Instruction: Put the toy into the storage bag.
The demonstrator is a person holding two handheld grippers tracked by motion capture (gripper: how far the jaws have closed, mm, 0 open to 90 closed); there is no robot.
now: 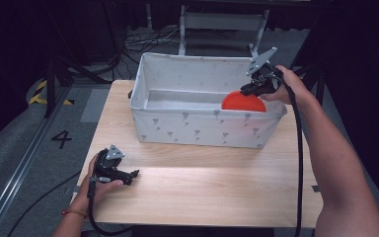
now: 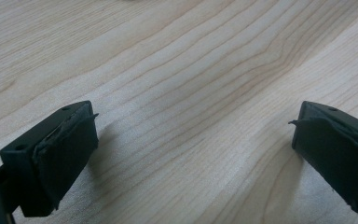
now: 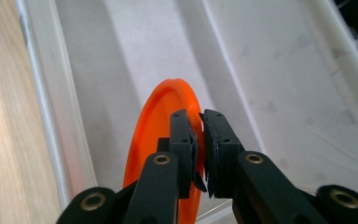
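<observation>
Down by the table's [image 1: 202,192] near left corner, the left gripper [image 1: 134,174] rests. Its jaws stand wide apart over bare wood, holding nothing. Over the white bin's [image 1: 197,129] right end, the right gripper [image 3: 199,140] pinches the orange plate [image 3: 161,126] by its rim, standing on edge inside.

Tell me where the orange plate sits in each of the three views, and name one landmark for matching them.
High view: the orange plate is at right of centre, inside the fabric bin, held on edge by the right gripper.
Left gripper view: bare wooden table between open jaws.
Right gripper view: plate at lower centre, rim pinched.
Shared landmark: the wooden table.
</observation>
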